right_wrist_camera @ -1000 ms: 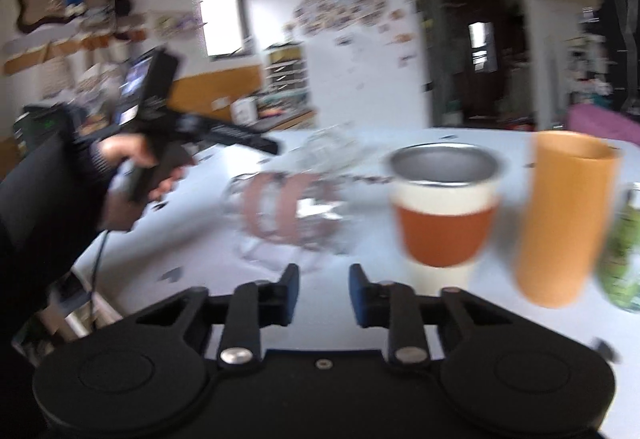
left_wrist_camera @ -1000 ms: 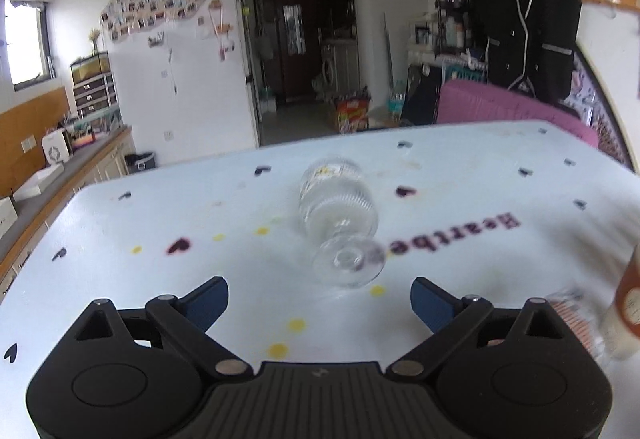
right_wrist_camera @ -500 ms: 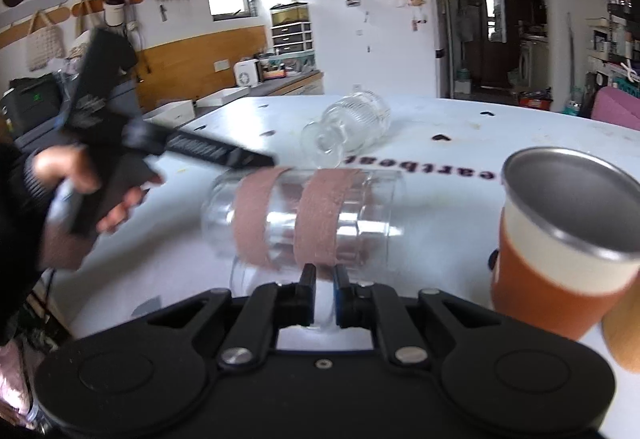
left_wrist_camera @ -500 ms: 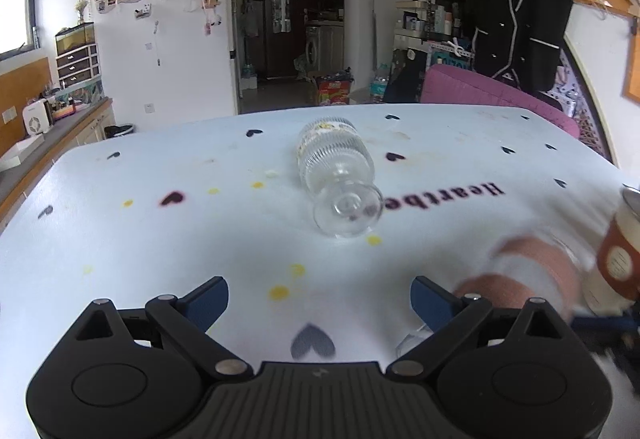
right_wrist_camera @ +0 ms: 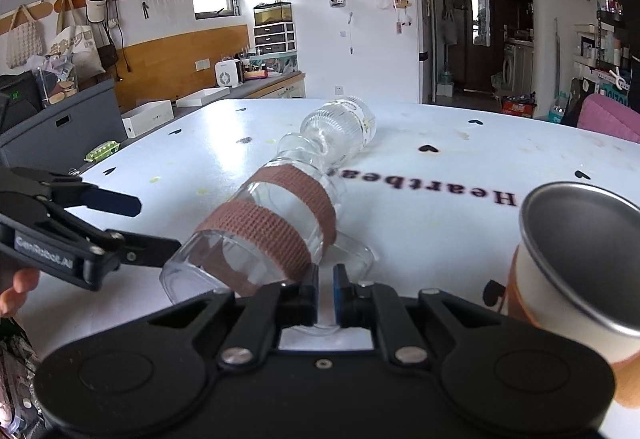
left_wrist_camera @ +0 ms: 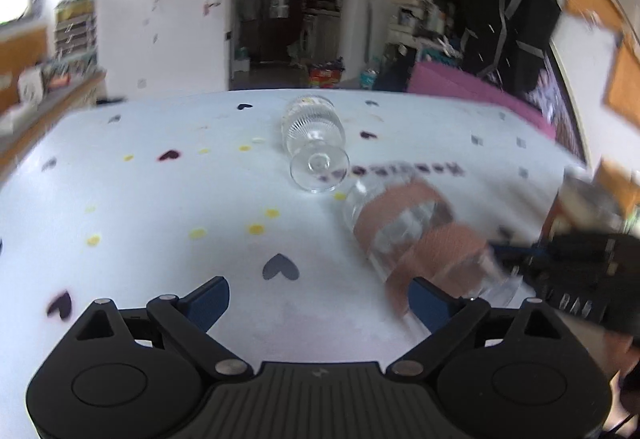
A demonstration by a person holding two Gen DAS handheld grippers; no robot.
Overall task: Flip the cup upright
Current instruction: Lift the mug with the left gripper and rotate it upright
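A clear glass cup with two brown bands is tilted on its side just above the white table. My right gripper is shut on its handle at the near end. The cup also shows, blurred, in the left wrist view, at the right. My left gripper is open and empty, with its right finger close under the cup. A ribbed clear glass lies on its side further back on the table, foot toward my left gripper.
A steel cup with an orange sleeve stands at the right, close to my right gripper. The white table has heart and dot marks and dark lettering. A pink chair stands past the far edge.
My right gripper has lifted and tilted the banded cup and carried it toward my left gripper. The left gripper has come nearer to the cup and stays open.
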